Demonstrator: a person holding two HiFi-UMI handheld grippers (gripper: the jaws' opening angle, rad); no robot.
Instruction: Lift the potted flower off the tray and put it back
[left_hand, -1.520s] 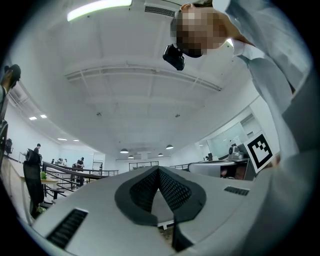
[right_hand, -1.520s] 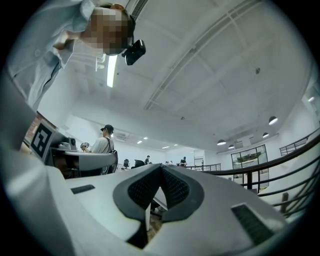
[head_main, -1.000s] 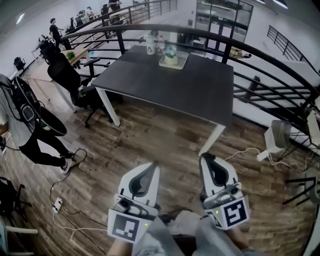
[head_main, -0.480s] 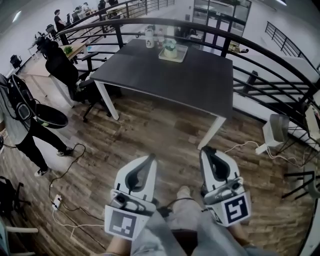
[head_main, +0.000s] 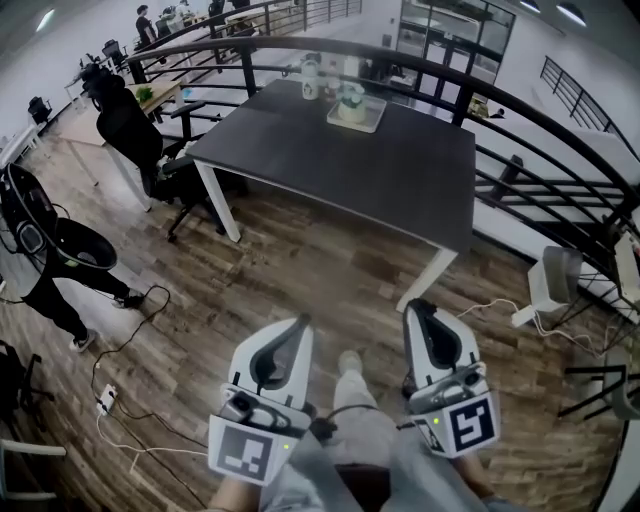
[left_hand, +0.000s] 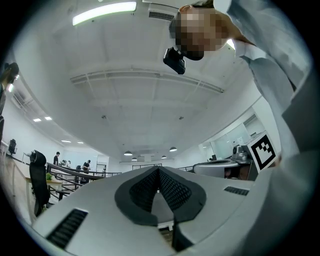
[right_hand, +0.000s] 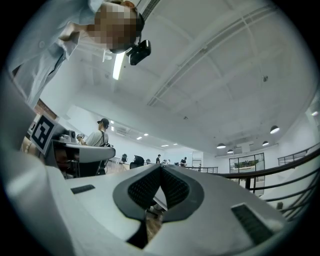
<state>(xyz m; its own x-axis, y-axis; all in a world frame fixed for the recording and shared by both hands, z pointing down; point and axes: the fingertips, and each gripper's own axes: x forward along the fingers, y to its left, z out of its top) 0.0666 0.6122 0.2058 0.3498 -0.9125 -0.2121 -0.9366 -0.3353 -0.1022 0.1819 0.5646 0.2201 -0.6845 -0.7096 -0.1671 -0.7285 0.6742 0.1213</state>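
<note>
Wood floor (head_main: 300, 260), dark table (head_main: 380, 170), black railing (head_main: 230, 45)

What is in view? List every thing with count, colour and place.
table: one, dark grey top, white legs, ahead
tray: one, pale, table's far end
flower: one, potted, on tray
container: one, white, left of tray
chair: one, black, left of table
railing: one, black, curving behind table
person: one, dark trousers, far left
cables: several, black, floor at lower left
floor: brown wood
legs: grey trousers, bottom centre
left gripper: white, fingers shut, empty
right gripper: white, fingers shut, empty
</note>
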